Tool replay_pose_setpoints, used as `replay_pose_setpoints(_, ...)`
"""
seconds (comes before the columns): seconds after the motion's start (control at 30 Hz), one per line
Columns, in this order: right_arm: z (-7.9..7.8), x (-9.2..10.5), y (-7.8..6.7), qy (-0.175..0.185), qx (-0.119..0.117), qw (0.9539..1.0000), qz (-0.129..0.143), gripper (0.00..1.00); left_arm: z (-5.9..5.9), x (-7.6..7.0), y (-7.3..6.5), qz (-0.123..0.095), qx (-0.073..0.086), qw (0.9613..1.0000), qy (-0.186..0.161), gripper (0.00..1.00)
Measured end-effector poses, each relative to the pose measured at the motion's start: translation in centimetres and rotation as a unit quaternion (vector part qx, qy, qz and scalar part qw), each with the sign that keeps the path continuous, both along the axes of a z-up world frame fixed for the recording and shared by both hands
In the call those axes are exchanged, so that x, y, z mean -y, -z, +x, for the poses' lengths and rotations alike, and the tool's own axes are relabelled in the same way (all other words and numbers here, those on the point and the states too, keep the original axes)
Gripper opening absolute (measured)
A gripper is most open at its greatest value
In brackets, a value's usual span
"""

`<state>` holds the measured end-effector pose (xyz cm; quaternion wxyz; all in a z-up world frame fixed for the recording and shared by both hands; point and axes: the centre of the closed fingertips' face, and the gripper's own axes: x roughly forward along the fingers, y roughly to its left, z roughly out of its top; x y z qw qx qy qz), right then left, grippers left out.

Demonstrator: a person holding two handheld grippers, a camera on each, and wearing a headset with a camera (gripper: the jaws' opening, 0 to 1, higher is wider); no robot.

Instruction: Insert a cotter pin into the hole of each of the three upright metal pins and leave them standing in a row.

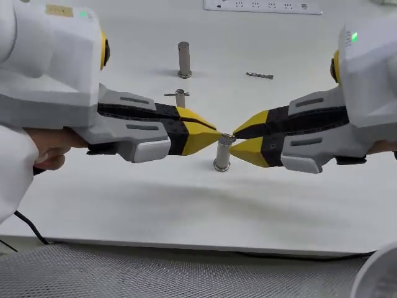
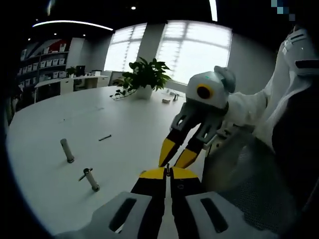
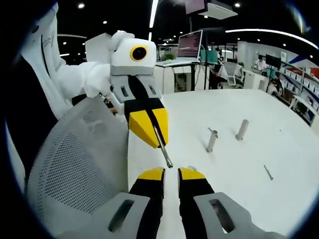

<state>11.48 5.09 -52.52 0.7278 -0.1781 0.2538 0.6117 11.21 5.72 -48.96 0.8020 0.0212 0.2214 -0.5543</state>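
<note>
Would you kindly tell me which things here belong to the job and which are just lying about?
Job: near pin, middle pin with fitted cotter pin, far pin, held cotter pin, loose cotter pin.
Lying about: power strip, potted plant.

Fingers (image 1: 200,134) yellow w/ black, pins (image 1: 183,59) silver, bench (image 1: 186,205) white.
</note>
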Motion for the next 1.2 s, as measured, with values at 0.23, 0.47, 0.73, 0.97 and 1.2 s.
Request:
replay_pose_setpoints(0.23,-1.2,-0.6,0.4,-0.014,-0.021,0.9996,0.011,0.03,-0.9,0.3,0.3,0.009,0.012,0.9992,0.037,0.00)
replay_pose_setpoints(0.47,-2.5,-1.0,0.8,-0.034,-0.026,0.9991,0.002,0.00,-1.8,0.2,1.3,0.048,0.028,0.9959,0.072,0.00)
replay_pose_setpoints(0.73,-3.7,-0.9,0.3,-0.057,-0.030,0.9979,-0.001,0.00,-2.8,-0.1,2.3,0.077,0.028,0.9914,0.103,0.00)
replay_pose_setpoints(0.97,-4.6,-1.0,0.7,-0.089,-0.023,0.9954,-0.028,0.00,-3.3,0.0,3.1,0.115,0.046,0.9809,0.149,0.00)
replay_pose_setpoints(1.2,-4.7,-0.5,1.3,-0.103,-0.029,0.9933,-0.045,0.00,-3.6,0.2,3.4,0.125,0.046,0.9761,0.171,0.00)
